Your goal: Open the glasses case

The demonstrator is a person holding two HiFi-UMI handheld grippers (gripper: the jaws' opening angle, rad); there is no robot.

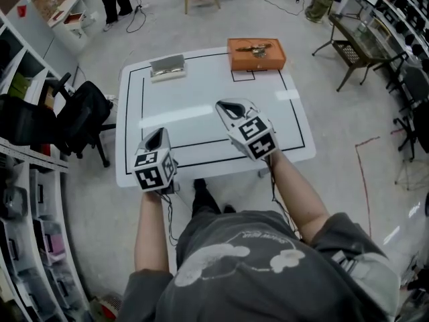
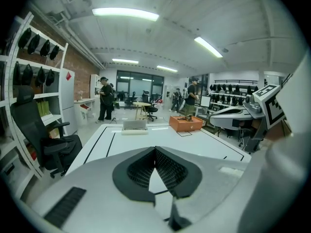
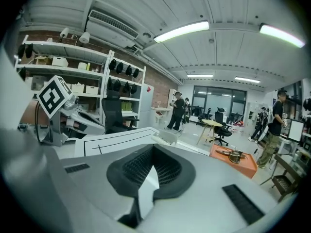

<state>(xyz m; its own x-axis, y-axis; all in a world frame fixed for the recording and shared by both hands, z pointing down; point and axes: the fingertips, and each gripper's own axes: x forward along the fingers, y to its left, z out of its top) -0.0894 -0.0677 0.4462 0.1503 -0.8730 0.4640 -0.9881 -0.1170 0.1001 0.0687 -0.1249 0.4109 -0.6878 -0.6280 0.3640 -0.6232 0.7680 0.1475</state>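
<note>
The grey glasses case lies closed at the far left of the white table; the left gripper view has it straight ahead, and the right gripper view shows it too. My left gripper hovers over the table's near left edge, its jaws shut on nothing. Further in over the middle of the table, my right gripper is also shut and empty. Both grippers are well short of the case.
An orange box with a pair of glasses on top sits at the far right of the table. A black office chair and shelves stand at the left. A metal bench stands at the right. People stand in the background.
</note>
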